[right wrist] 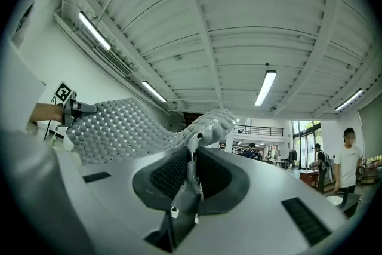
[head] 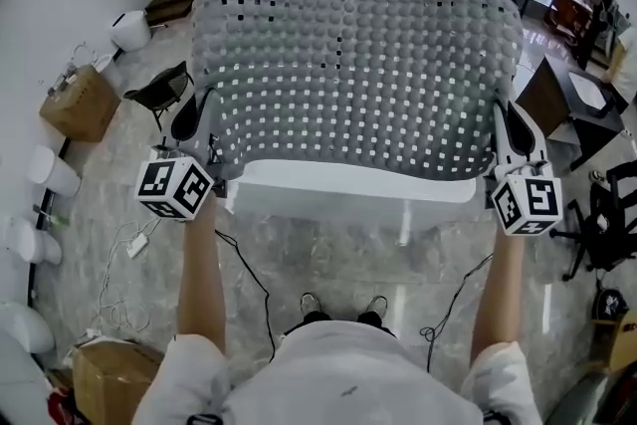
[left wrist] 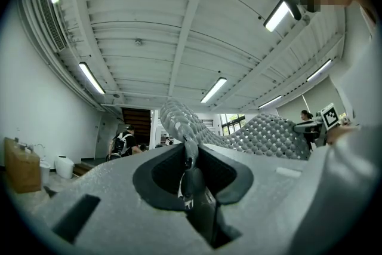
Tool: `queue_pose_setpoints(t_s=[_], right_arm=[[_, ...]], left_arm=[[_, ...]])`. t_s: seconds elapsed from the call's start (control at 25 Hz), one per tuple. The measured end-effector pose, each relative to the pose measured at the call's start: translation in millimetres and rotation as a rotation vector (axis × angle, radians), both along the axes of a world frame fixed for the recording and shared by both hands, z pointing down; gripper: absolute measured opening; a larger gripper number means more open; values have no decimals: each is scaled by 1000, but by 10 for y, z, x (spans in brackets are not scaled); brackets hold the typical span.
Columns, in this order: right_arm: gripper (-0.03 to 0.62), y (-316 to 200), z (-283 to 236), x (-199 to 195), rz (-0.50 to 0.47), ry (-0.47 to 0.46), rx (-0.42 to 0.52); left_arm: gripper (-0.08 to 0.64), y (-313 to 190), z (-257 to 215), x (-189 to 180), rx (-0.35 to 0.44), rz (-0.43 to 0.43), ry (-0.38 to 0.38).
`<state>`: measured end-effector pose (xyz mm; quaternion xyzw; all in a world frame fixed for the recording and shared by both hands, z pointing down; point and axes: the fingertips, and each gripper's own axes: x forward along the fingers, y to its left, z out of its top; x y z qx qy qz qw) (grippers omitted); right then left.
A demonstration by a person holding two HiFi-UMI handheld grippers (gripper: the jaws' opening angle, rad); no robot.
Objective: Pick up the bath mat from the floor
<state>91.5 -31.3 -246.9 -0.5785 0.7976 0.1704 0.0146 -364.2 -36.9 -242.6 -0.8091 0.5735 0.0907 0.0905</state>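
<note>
A grey bath mat (head: 358, 75) with rows of bumps and square holes is held up off the floor, spread wide in front of the person. My left gripper (head: 207, 129) is shut on its near left corner, my right gripper (head: 510, 136) on its near right corner. In the left gripper view the mat (left wrist: 262, 134) rises from between the closed jaws of the gripper (left wrist: 190, 155) and stretches right. From the pinch of the gripper (right wrist: 192, 158) in the right gripper view, the mat (right wrist: 119, 125) runs off to the left. Both cameras point up at the ceiling.
A white table or bench (head: 348, 182) stands just under the mat's near edge. Black cables (head: 249, 274) trail on the marble floor. Cardboard boxes (head: 80, 105) and white containers (head: 129, 30) line the left wall. An office chair (head: 597, 224) stands at right. People are at the far end of the hall.
</note>
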Motion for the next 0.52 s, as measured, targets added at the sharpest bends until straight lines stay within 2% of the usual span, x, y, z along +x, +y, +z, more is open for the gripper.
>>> queue_pose_setpoints(t_s=[0.52], right_arm=[[44,-20,-99,9,1,-2,12]], left_arm=[[69,13,-141,-95,23,-19,-2]])
